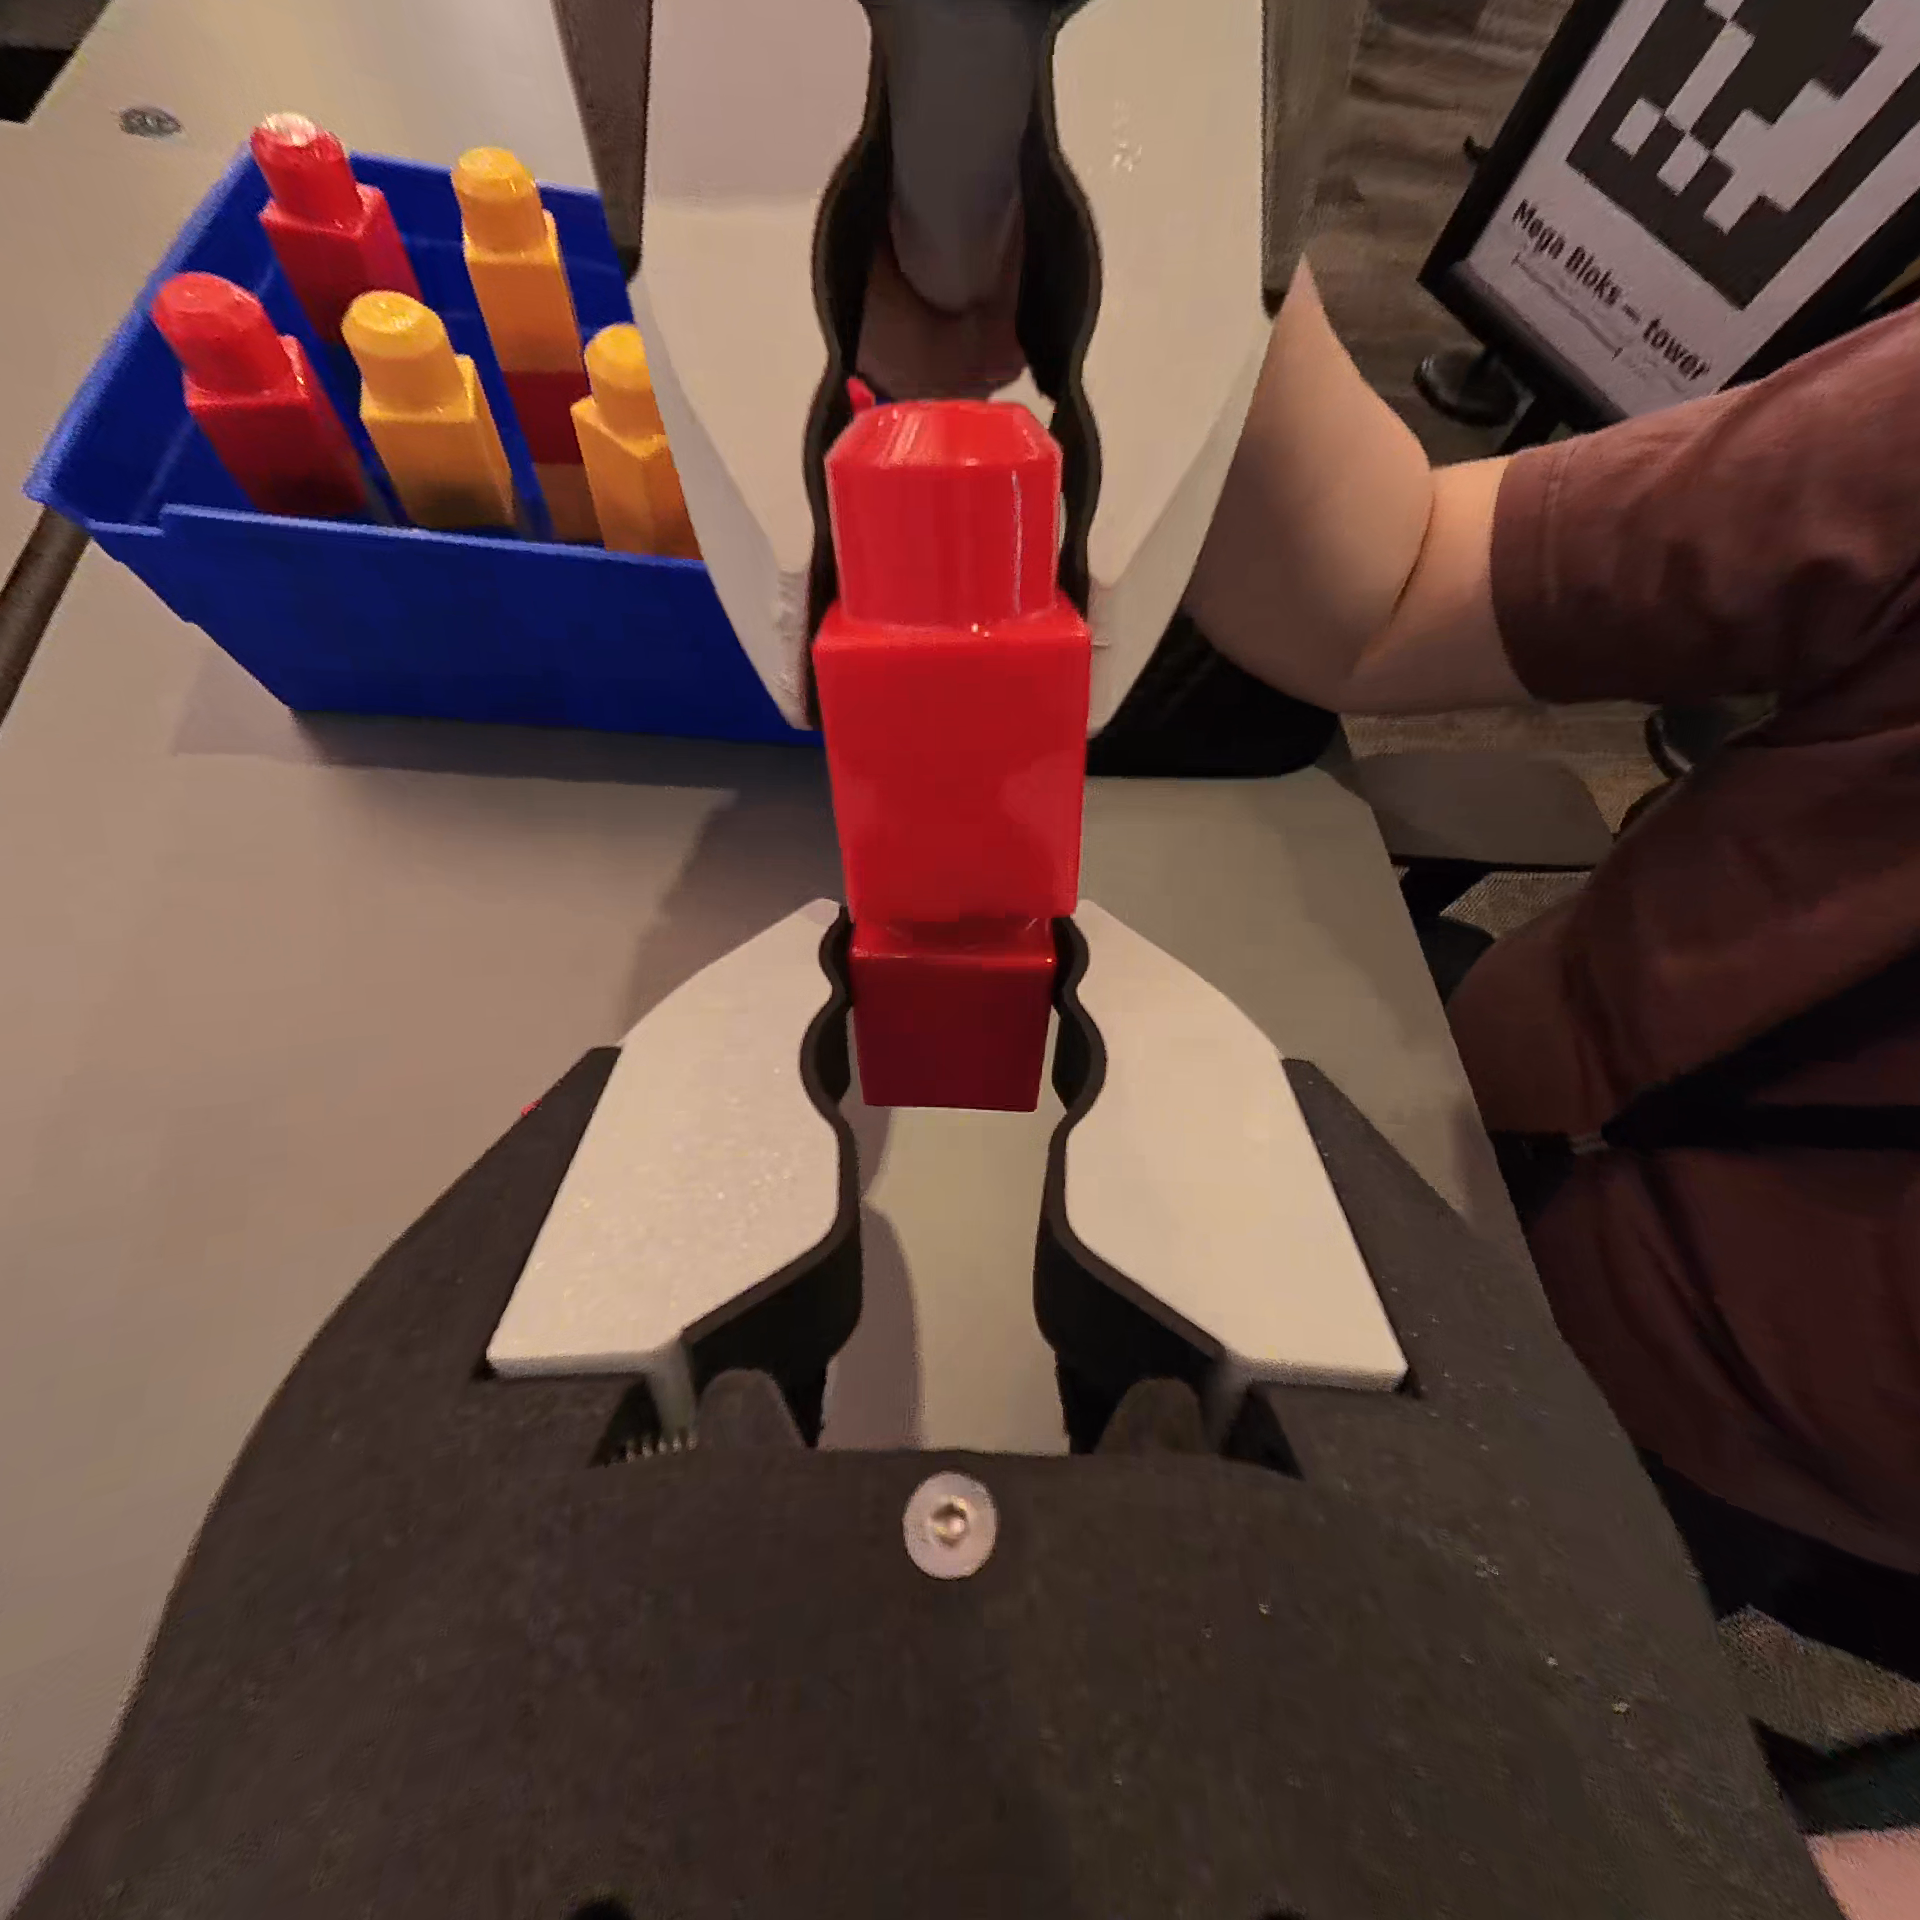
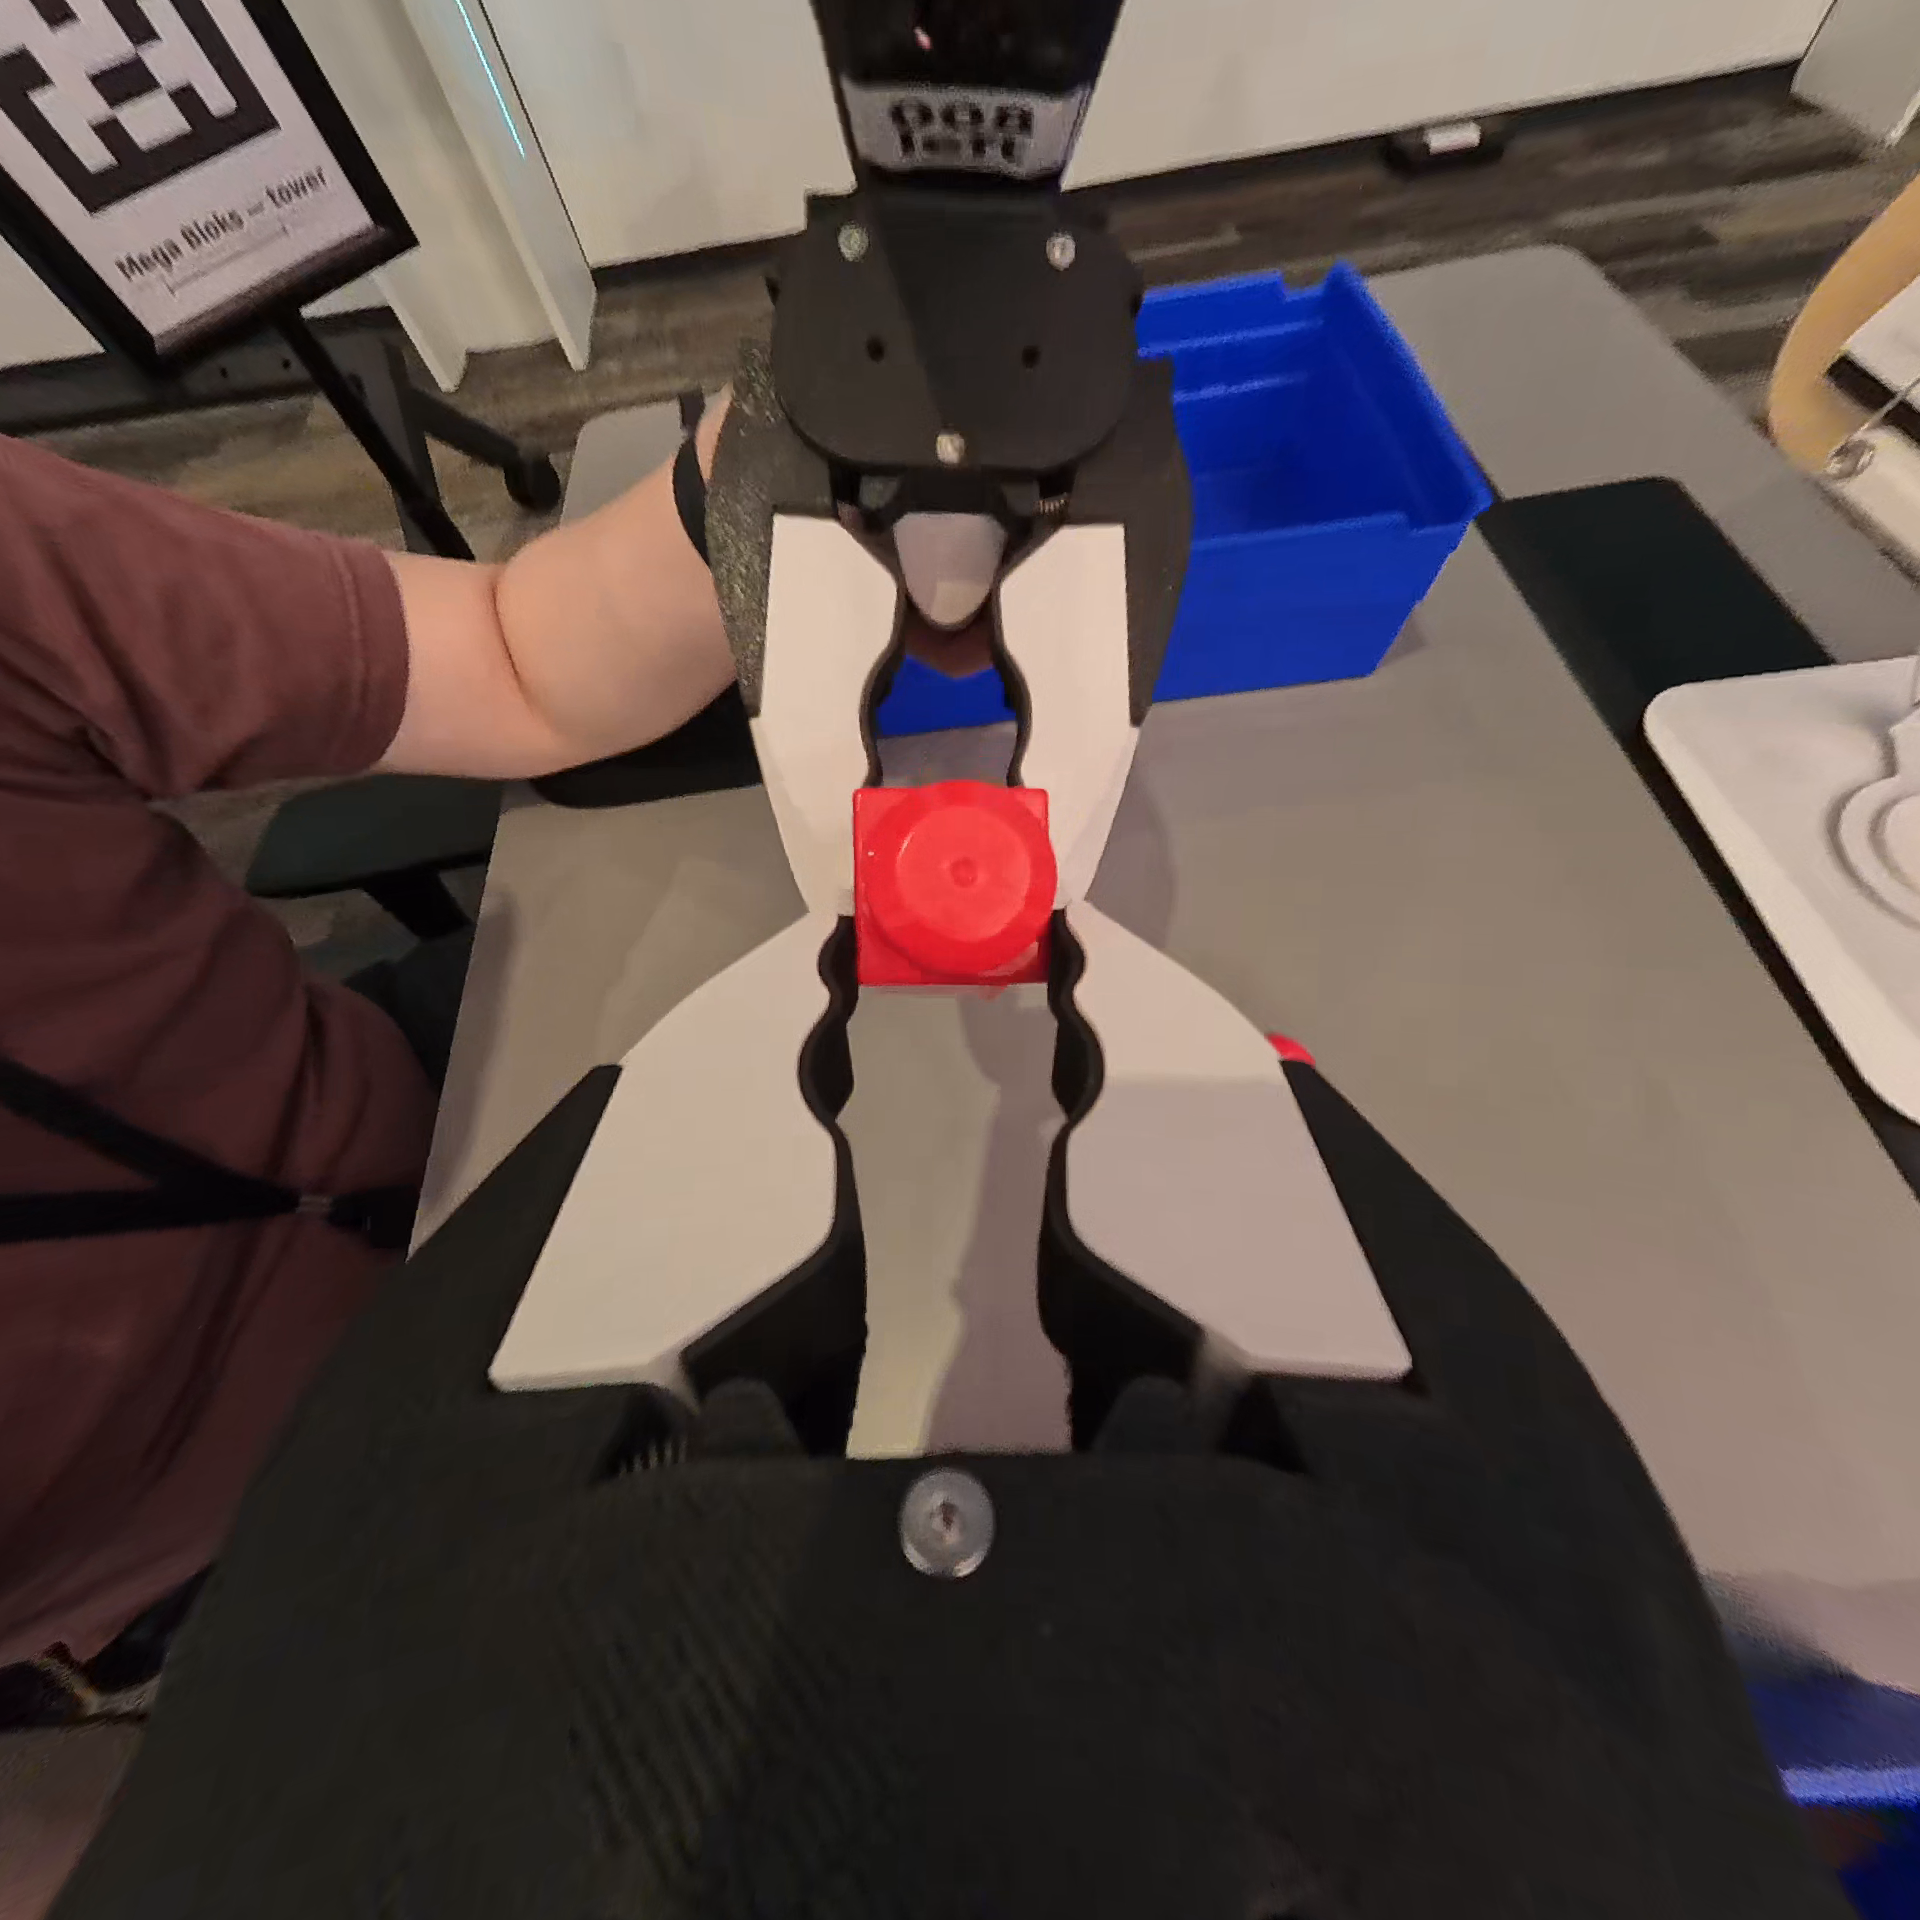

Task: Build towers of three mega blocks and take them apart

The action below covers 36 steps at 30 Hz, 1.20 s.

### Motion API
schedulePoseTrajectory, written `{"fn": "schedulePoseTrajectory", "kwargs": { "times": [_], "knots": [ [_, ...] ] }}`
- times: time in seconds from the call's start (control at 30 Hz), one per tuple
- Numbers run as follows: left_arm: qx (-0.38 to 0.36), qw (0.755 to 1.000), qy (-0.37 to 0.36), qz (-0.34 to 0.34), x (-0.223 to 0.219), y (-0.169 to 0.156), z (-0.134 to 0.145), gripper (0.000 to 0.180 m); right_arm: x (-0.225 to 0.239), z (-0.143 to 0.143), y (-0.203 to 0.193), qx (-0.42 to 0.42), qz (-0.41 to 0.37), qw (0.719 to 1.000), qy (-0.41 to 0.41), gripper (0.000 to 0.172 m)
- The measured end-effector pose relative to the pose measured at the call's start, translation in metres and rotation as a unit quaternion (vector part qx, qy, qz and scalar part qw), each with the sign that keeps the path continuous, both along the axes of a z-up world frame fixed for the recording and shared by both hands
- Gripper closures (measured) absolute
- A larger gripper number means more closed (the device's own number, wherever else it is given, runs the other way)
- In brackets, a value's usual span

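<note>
Two red blocks are stacked in the air above the grey table (image 1: 312,987). In the left wrist view my left gripper (image 1: 951,971) is shut on the lower, darker red block (image 1: 948,1023), with both pads on its sides. My right gripper (image 1: 951,675) comes in from the far side and is shut on the upper red block (image 1: 951,769). A thin seam shows between the two blocks. In the right wrist view my right gripper (image 2: 951,956) clamps the upper red block (image 2: 951,883), seen from above its stud. The left gripper's white fingers (image 2: 821,727) reach in from beyond it.
A blue bin (image 1: 416,634) at the back left holds several red and orange block towers; it also shows in the right wrist view (image 2: 1320,499). A framed sign (image 1: 1683,156) stands on the right. A person's arm (image 1: 1340,520) is on the right. A white tray (image 2: 1787,831) lies right. Less than 4 cm separates the two grippers' tips.
</note>
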State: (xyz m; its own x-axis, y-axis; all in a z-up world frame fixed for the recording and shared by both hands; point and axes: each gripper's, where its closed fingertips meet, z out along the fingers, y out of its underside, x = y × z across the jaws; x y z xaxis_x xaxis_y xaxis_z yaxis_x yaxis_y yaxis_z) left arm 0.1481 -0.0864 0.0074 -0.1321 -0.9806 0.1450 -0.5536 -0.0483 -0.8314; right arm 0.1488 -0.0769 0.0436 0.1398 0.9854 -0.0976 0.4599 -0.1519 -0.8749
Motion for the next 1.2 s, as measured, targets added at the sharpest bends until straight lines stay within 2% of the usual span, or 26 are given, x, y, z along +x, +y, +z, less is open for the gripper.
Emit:
{"fn": "schedulePoseTrajectory", "kwargs": {
  "times": [0.2,0.3,0.4,0.43,0.5,0.53,0.57,0.63,0.7,0.8,0.87,0.9,0.97,1.07,1.13,1.2],
  "knots": [
    [-0.01,0.999,0.023,0.027,-0.003,0.004,-0.001,0.145,-0.002,-0.007,0.003,-0.034,-0.031,0.999,-0.018,0.136],
    [0.023,0.998,0.058,0.028,-0.007,0.005,-0.012,0.145,-0.005,-0.018,0.002,-0.024,-0.028,0.998,-0.051,0.135],
    [-0.015,0.999,0.018,0.039,-0.006,0.008,0.001,0.144,-0.009,-0.003,0.011,-0.005,-0.043,0.999,0.0,0.134],
    [-0.035,0.999,-0.009,0.038,-0.006,0.008,0.01,0.144,-0.012,0.004,0.013,-0.006,-0.049,0.998,0.028,0.129],
    [-0.048,0.998,-0.038,0.033,-0.009,0.007,0.022,0.144,-0.014,0.009,0.02,-0.016,-0.069,0.996,0.05,0.109],
    [-0.044,0.998,-0.042,0.034,-0.011,0.007,0.024,0.144,-0.016,0.01,0.021,-0.017,-0.067,0.996,0.058,0.107],
    [-0.04,0.998,-0.047,0.034,-0.011,0.007,0.027,0.144,-0.019,0.013,0.018,-0.017,-0.055,0.996,0.073,0.111],
    [-0.041,0.997,-0.054,0.031,-0.011,0.005,0.029,0.144,-0.026,0.022,0.006,-0.023,-0.009,0.994,0.106,0.135],
    [-0.042,0.996,-0.07,0.031,-0.009,0.006,0.033,0.144,-0.027,0.026,0.006,-0.029,-0.008,0.992,0.121,0.135],
    [-0.062,0.993,-0.09,0.036,-0.006,0.007,0.035,0.122,-0.022,0.03,0.016,-0.017,-0.035,0.99,0.132,0.136],
    [-0.059,0.995,-0.072,0.04,-0.005,0.01,0.027,0.121,-0.02,0.034,0.018,-0.018,-0.037,0.988,0.146,0.136],
    [-0.057,0.995,-0.074,0.041,-0.003,0.011,0.025,0.123,-0.019,0.035,0.017,-0.021,-0.033,0.988,0.151,0.136],
    [-0.063,0.993,-0.09,0.038,0.003,0.012,0.026,0.144,-0.019,0.036,0.016,-0.025,-0.028,0.987,0.159,0.136],
    [-0.081,0.989,-0.116,0.037,0.008,0.013,0.031,0.144,-0.017,0.044,0.021,-0.029,-0.035,0.98,0.193,0.134],
    [-0.082,0.989,-0.114,0.045,0.008,0.015,0.031,0.144,-0.018,0.054,0.023,-0.039,-0.042,0.971,0.234,0.125],
    [-0.081,0.989,-0.115,0.052,0.009,0.017,0.031,0.144,-0.021,0.052,0.027,-0.051,-0.05,0.968,0.239,0.128]
  ]
}}
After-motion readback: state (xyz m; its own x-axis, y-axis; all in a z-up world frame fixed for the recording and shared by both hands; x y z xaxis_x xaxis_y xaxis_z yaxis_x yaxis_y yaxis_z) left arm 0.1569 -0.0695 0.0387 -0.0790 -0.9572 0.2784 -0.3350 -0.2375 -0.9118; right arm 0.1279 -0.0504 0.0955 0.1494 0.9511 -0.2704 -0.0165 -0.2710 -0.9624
